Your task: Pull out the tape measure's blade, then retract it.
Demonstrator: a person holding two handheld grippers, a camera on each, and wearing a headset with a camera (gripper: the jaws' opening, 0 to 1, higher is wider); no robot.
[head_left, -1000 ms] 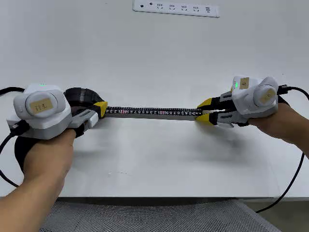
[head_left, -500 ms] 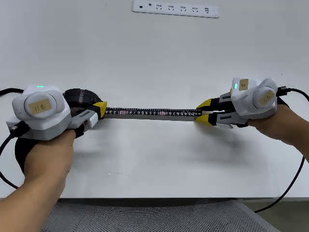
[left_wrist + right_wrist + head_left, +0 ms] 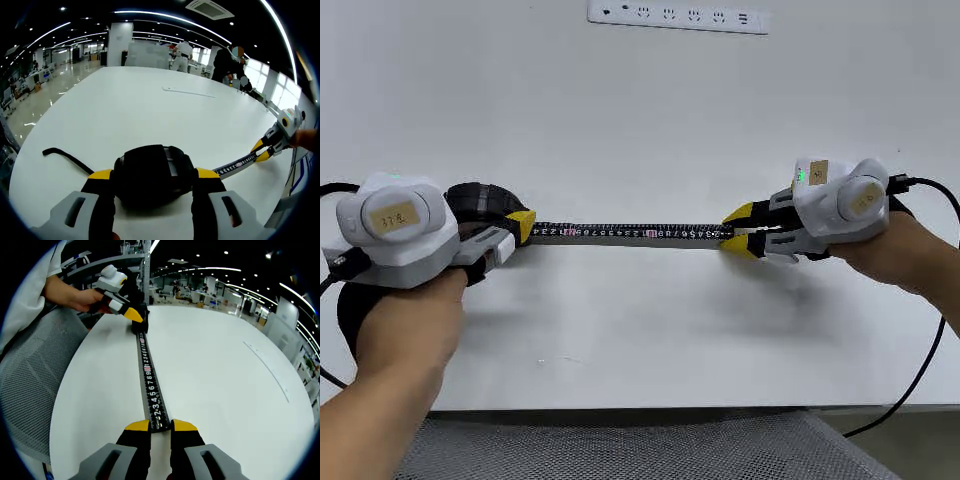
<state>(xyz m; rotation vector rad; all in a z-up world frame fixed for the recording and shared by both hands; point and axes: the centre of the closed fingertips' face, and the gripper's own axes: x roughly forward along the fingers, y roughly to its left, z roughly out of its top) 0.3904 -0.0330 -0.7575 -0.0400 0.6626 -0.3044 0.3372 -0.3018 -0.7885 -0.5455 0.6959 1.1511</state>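
Note:
The black round tape measure case [image 3: 485, 205] [image 3: 152, 172] rests on the white table, with my left gripper [image 3: 515, 228] [image 3: 154, 175] shut on its sides. Its black blade [image 3: 630, 233] [image 3: 149, 382] with white numbers runs out flat across the table to the right. My right gripper [image 3: 738, 230] [image 3: 160, 426] is shut on the blade's free end, yellow tips pinching it. In the left gripper view the blade [image 3: 235, 165] reaches to the right gripper [image 3: 264, 150] at the far right. In the right gripper view the case [image 3: 140, 322] sits at the blade's far end, next to the left gripper [image 3: 131, 314].
A white power strip [image 3: 677, 16] lies at the table's [image 3: 640, 330] far edge. Black cables trail from both grippers, one [image 3: 930, 345] off the right edge. A grey mesh chair [image 3: 620, 445] sits below the near edge. People stand far off across the hall [image 3: 227, 62].
The blade looks about the same length as before. The picture has shifted a little down and left; both grippers keep their hold.

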